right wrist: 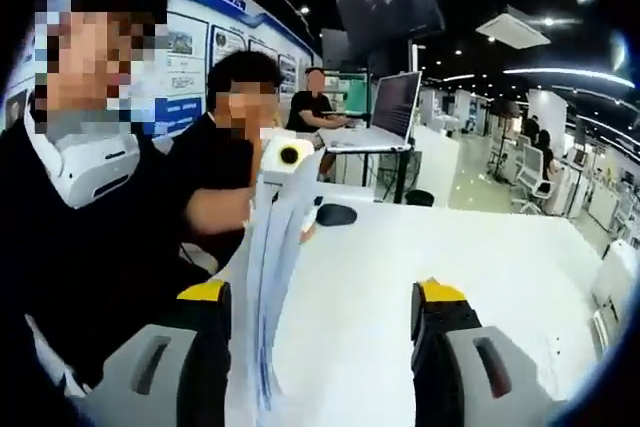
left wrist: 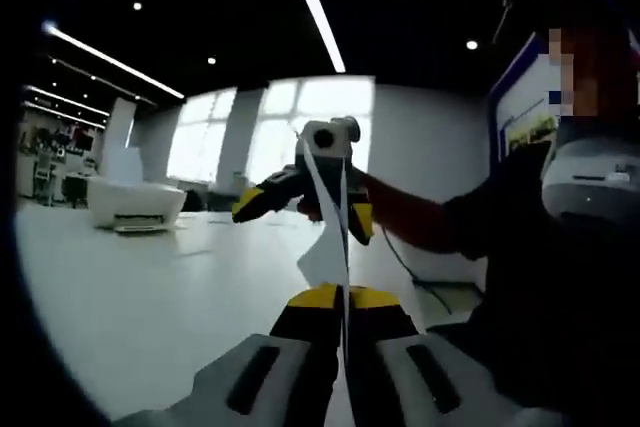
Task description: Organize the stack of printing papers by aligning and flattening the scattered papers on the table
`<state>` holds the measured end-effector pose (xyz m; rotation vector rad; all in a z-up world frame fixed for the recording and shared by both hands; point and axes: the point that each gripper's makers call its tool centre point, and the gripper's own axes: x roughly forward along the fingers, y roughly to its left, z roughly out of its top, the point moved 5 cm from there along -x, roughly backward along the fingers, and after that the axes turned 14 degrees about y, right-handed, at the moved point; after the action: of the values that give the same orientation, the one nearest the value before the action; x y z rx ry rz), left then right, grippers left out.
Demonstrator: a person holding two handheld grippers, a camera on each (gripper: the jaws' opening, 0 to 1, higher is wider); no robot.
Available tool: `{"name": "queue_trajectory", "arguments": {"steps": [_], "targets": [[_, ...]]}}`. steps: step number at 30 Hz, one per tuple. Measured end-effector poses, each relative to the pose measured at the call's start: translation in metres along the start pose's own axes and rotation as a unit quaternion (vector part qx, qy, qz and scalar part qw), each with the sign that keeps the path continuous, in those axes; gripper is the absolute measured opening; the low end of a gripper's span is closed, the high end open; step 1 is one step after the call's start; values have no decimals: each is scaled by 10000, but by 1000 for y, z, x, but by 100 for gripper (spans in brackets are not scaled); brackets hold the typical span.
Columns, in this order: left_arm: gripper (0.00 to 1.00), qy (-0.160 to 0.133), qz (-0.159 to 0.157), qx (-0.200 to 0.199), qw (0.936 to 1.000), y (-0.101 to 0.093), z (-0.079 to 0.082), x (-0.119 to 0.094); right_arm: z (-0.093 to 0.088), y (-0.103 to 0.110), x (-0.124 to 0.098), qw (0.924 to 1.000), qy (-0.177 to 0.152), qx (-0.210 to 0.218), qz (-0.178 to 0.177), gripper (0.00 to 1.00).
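your left gripper [left wrist: 345, 299] is pinched on the paper stack [left wrist: 330, 237], held on edge above the table [left wrist: 150, 287]. your right gripper [right wrist: 325, 307] stands wide, stack beside its left jaw. aligning step; next, tap edges down square.

A white table [left wrist: 150, 297] spreads across the lower left of the left gripper view, with a white boxy machine [left wrist: 135, 202] resting on it at the far left. In the right gripper view the same table [right wrist: 500, 257] fills the centre and right, a dark oval object [right wrist: 336, 214] lying on it just above the frame's middle.
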<state>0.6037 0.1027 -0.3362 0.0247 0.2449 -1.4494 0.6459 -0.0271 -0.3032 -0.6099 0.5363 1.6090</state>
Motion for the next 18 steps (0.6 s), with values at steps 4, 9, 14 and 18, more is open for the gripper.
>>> {"name": "queue_trajectory", "arguments": {"steps": [4,9,14,18], "targets": [[5,143,-63,125,9998,-3,1,5,-12,6,8,9993,329,11,194,67],[5,234,-102,183,9995,-5,3,6,-26,23,21,9950,781,-202,594,64],[5,305,-151,222,9992,-7,5,7,-37,29,30,9911,1055,-260,773,62],[5,317,-155,251,9991,-9,7,8,-44,33,38,9889,1143,-252,915,60]]}}
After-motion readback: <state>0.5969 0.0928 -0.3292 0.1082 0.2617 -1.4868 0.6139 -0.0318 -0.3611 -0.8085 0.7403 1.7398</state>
